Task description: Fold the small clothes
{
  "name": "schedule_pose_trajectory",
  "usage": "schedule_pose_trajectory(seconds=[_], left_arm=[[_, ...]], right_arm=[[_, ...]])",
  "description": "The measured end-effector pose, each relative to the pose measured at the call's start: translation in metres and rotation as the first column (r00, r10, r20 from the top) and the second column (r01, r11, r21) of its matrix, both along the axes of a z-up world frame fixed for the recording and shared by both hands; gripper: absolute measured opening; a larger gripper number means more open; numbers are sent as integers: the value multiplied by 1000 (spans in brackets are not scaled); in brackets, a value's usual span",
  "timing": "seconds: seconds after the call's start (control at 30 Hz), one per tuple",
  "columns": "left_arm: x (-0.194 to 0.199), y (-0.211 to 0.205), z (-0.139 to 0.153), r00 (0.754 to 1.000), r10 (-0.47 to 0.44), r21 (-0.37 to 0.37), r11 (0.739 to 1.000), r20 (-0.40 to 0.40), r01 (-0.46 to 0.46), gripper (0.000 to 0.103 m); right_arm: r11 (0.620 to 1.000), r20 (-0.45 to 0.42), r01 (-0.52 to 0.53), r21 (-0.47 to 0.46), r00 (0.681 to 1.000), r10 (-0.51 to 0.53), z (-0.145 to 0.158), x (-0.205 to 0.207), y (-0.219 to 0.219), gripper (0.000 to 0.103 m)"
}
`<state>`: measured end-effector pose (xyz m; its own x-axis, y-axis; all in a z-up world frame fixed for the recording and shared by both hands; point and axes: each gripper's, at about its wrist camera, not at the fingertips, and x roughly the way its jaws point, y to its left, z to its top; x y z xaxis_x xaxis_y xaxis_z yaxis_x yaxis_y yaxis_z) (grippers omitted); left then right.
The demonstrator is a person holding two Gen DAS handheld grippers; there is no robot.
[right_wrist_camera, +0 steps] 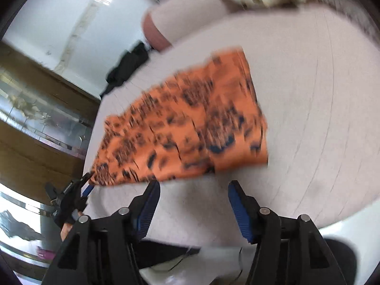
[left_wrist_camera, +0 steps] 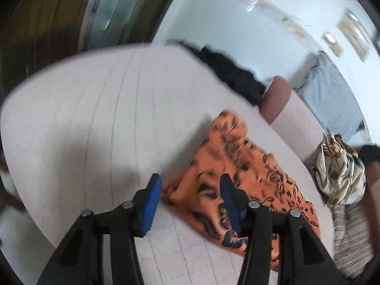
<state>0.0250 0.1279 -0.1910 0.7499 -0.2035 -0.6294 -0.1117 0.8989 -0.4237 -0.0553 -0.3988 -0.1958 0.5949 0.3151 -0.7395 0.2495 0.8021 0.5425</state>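
An orange garment with a dark floral print (left_wrist_camera: 239,178) lies on the pale quilted bed (left_wrist_camera: 95,118). My left gripper (left_wrist_camera: 190,187) is open, with the garment's left corner between its blue pads. In the right wrist view the same garment (right_wrist_camera: 190,128) lies spread and blurred ahead of my right gripper (right_wrist_camera: 193,190), which is open and empty just short of the garment's near edge. The left gripper's tip (right_wrist_camera: 86,186) shows at the garment's left corner in that view.
A cream patterned cloth (left_wrist_camera: 339,173) is bunched at the bed's right side beside a striped fabric (left_wrist_camera: 351,237). A black garment (left_wrist_camera: 232,71) lies at the far edge near a pink bolster (left_wrist_camera: 276,99). A wooden wardrobe with a mirror (right_wrist_camera: 35,118) stands to the left.
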Motion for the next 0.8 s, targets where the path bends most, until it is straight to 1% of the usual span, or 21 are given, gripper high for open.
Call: schedule_pose_trajectory(seconds=[0.03, 0.07, 0.1, 0.13, 0.17, 0.23, 0.27, 0.33, 0.37, 0.4, 0.43, 0.47, 0.53, 0.57, 0.6, 0.67, 0.73, 0.8], left_arm=[[-2, -5, 6, 999, -18, 16, 1000, 28, 18, 61], [-6, -13, 12, 997, -45, 43, 998, 63, 42, 65], [-9, -21, 16, 993, -76, 71, 995, 93, 70, 73], [-10, -26, 17, 989, -104, 82, 992, 102, 96, 78], [-8, -32, 16, 987, -128, 78, 990, 98, 120, 78], [-3, -39, 7, 982, -177, 44, 984, 63, 174, 78], [5, -43, -3, 978, -207, 19, 978, 0, 207, 78], [15, -44, -22, 974, -206, -4, 979, -95, 206, 78], [19, -43, -28, 972, -200, -4, 980, -123, 201, 78], [23, -43, -35, 968, -197, 12, 979, -154, 201, 78], [26, -45, -39, 965, -198, 47, 977, -171, 209, 78], [25, -48, -38, 964, -202, 72, 973, -170, 217, 78], [24, -52, -36, 965, -206, 98, 970, -165, 224, 78], [23, -50, -34, 966, -206, 91, 971, -158, 222, 78], [22, -46, -32, 969, -201, 62, 975, -146, 212, 78], [16, -37, -25, 977, -187, 3, 982, -106, 189, 78], [8, -33, -20, 983, -163, 9, 986, -87, 164, 78], [5, -30, -18, 986, -138, 9, 990, -95, 140, 78]], right_arm=[[999, 39, 5, -32, 999, -4, 8, 6, 0, 50], [998, 61, 11, -58, 998, -7, 13, 14, -1, 47], [996, 71, 22, -81, 997, -16, 14, 25, -2, 42], [993, 73, 42, -107, 997, -35, 12, 40, -4, 39], [991, 70, 56, -122, 996, -48, 9, 54, -2, 39], [984, 50, 90, -155, 995, -83, -4, 77, -6, 39], [982, 35, 111, -152, 994, -107, -12, 87, -9, 39], [981, -14, 158, -115, 987, -161, -34, 102, -17, 39], [979, -36, 170, -111, 984, -175, -42, 104, -21, 39], [978, -69, 175, -111, 981, -184, -53, 107, -25, 37], [979, -95, 175, -106, 978, -186, -63, 109, -28, 37], [978, -86, 182, -105, 978, -192, -65, 109, -31, 35], [976, -76, 174, -127, 980, -185, -57, 109, -28, 35], [975, -55, 176, -134, 981, -185, -53, 107, -26, 38], [976, -27, 178, -126, 983, -183, -50, 105, -22, 38], [986, 24, 135, -95, 991, -134, -44, 103, -10, 38], [992, 75, 79, -98, 995, -71, -36, 102, 9, 38], [994, 136, 14, -108, 991, 1, -26, 101, 33, 38]])
